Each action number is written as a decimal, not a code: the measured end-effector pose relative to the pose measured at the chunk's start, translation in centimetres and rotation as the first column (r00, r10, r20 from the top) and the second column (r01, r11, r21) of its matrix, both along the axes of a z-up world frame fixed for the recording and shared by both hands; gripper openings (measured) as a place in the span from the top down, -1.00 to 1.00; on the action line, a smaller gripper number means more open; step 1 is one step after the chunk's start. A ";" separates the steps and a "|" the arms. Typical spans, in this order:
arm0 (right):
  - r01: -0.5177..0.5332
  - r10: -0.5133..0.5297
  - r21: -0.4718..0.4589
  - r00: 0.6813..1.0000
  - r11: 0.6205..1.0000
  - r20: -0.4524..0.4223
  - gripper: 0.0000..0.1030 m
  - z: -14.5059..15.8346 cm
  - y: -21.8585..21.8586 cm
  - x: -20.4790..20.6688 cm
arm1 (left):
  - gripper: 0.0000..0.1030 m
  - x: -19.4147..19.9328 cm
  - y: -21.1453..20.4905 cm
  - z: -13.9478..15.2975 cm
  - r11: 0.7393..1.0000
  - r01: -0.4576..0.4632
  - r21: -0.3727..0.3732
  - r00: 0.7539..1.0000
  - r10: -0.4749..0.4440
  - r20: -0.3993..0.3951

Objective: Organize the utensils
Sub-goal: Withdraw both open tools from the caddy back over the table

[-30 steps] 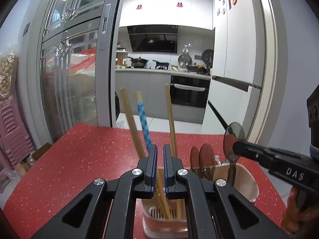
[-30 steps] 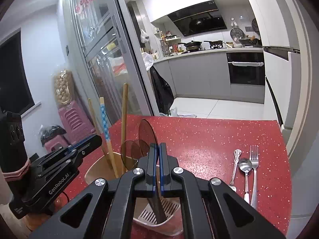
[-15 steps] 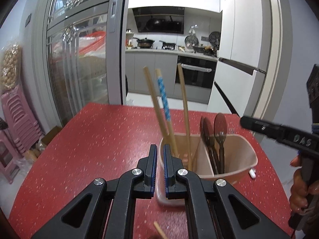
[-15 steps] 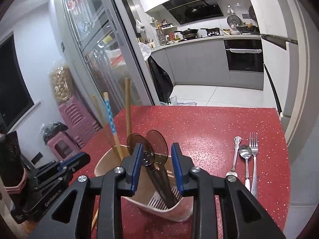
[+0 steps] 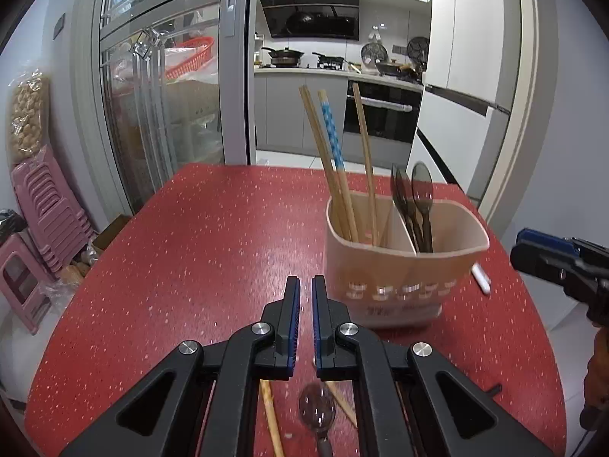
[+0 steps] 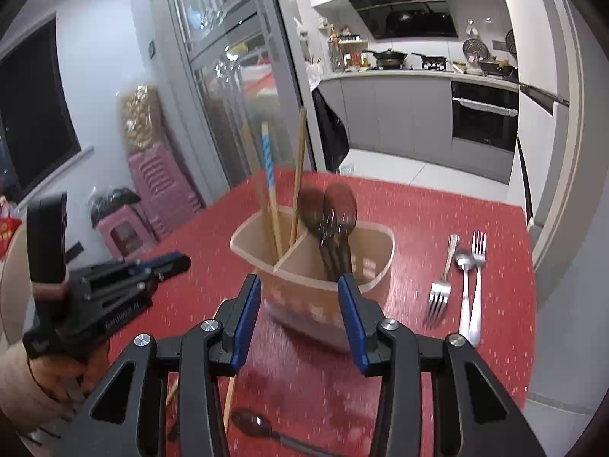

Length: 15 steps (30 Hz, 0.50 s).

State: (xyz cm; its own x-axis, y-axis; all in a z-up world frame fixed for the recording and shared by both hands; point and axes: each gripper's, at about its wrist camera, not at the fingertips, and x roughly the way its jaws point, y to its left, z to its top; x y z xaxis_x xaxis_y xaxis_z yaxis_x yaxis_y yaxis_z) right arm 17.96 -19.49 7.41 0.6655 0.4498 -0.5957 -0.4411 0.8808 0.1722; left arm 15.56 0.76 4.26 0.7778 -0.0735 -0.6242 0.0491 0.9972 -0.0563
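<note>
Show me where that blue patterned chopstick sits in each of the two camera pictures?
Left wrist view: upper middle, the blue patterned chopstick stands in the left compartment of the beige holder.
Right wrist view: left of centre, the same chopstick rises from the holder's far-left compartment.
Shared landmark: the dark spoons in the neighbouring compartment.

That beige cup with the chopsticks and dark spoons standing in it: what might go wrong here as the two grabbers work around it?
1. The chopsticks and dark spoons stand tall above the holder; a passing gripper might clip them and tip it.
2. A loose spoon and chopstick lie right under the shut left gripper; they could be knocked off the table.
3. The forks lie near the table's edge, so the right gripper, jaws just opening, might push them off.
</note>
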 end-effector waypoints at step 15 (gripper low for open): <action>-0.192 0.166 -0.221 0.977 0.956 -0.132 -0.07 -4.7 1.7 -4.7 | -0.84 -4.1 1.5 -2.9 1.000 -0.020 -0.013 0.995 0.019 -0.094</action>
